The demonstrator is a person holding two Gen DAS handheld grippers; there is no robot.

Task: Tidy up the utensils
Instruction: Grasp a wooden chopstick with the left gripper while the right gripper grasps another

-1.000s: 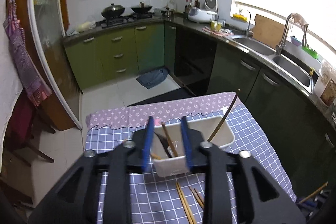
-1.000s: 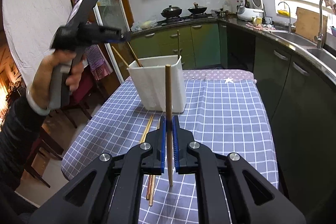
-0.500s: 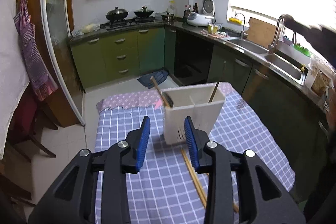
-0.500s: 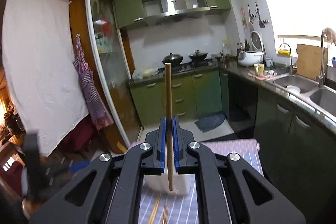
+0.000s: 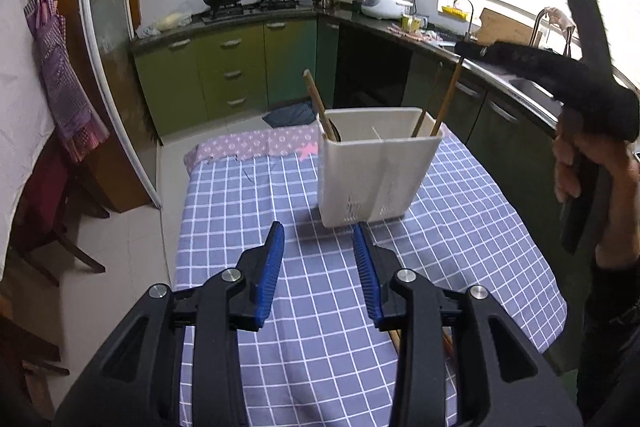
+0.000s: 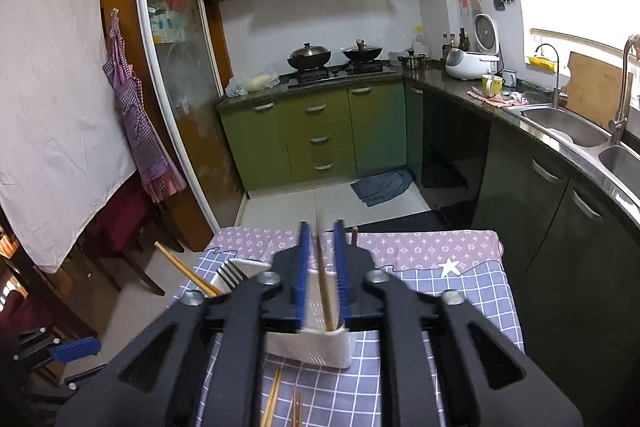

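A white utensil holder (image 5: 378, 171) stands on the blue checked tablecloth (image 5: 280, 187), with chopsticks (image 5: 320, 107) leaning in it. My left gripper (image 5: 319, 247) is open and empty, low over the cloth in front of the holder. My right gripper (image 6: 320, 251) is above the holder (image 6: 316, 345), jaws slightly apart, with a chopstick (image 6: 325, 291) standing loose between them, its lower end in the holder. It also shows at the right of the left wrist view (image 5: 560, 79). A fork (image 6: 232, 275) and another chopstick (image 6: 184, 271) stick out of the holder's left side.
Several loose chopsticks (image 6: 280, 399) lie on the cloth in front of the holder. A purple patterned cloth (image 6: 400, 247) covers the table's far end. Green kitchen cabinets (image 6: 320, 135) and a counter with a sink (image 6: 568, 131) lie beyond and to the right.
My right gripper has come down over the holder and opened; the chopstick it gripped now stands in the holder. My left gripper has drawn back from the holder and stays open.
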